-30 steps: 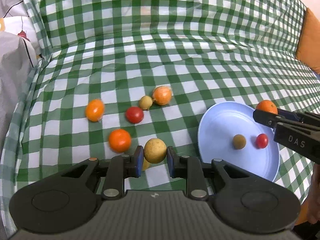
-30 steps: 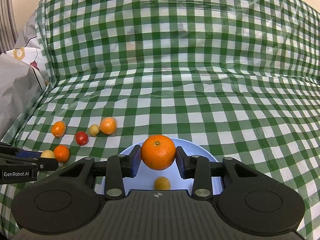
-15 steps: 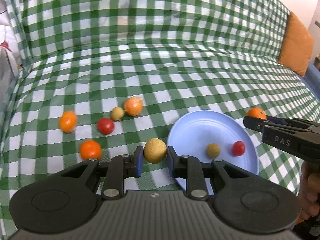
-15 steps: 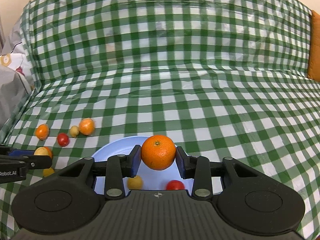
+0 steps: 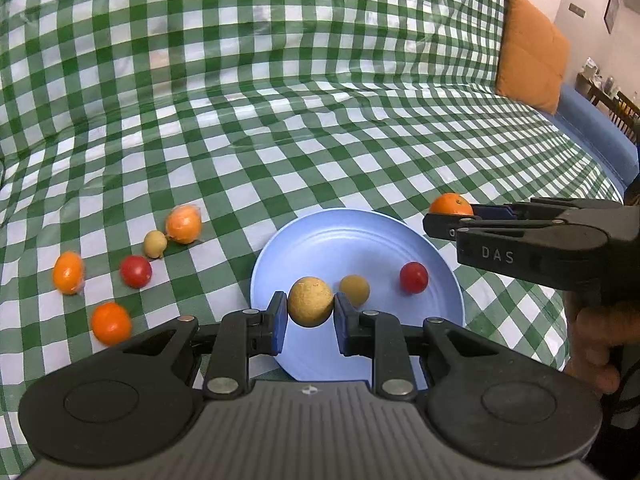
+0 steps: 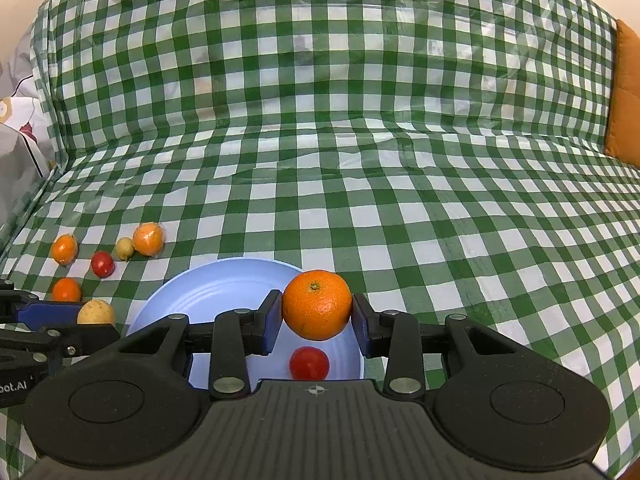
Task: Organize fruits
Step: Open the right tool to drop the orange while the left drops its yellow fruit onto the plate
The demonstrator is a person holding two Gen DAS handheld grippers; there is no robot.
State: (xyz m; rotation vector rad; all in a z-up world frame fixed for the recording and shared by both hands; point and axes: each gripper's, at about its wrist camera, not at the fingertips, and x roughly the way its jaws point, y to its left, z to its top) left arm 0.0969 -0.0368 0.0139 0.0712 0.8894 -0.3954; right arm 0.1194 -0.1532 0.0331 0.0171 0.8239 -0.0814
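A light blue plate (image 5: 320,236) (image 6: 208,284) lies on the green checked cloth. It holds a small tan fruit (image 5: 354,289) and a red cherry tomato (image 5: 413,277) (image 6: 309,363). My left gripper (image 5: 310,307) is shut on a yellow-tan round fruit (image 5: 310,301) (image 6: 95,312), held over the plate's near left part. My right gripper (image 6: 317,312) is shut on an orange (image 6: 317,305) (image 5: 450,204), held above the plate's right rim. Left of the plate lie loose oranges (image 5: 110,322) (image 5: 69,272) (image 5: 183,225), a red tomato (image 5: 135,271) and a small tan fruit (image 5: 155,243).
The checked cloth rises into a backrest (image 6: 320,80) behind the fruits. An orange cushion (image 5: 532,50) (image 6: 624,100) leans at the far right. A grey patterned fabric (image 6: 16,112) lies at the left edge. A person's hand (image 5: 600,340) holds the right gripper.
My left gripper has carried the yellow-tan fruit rightward from above the cloth to over the plate. My right gripper with the orange has shifted toward the plate's right rim.
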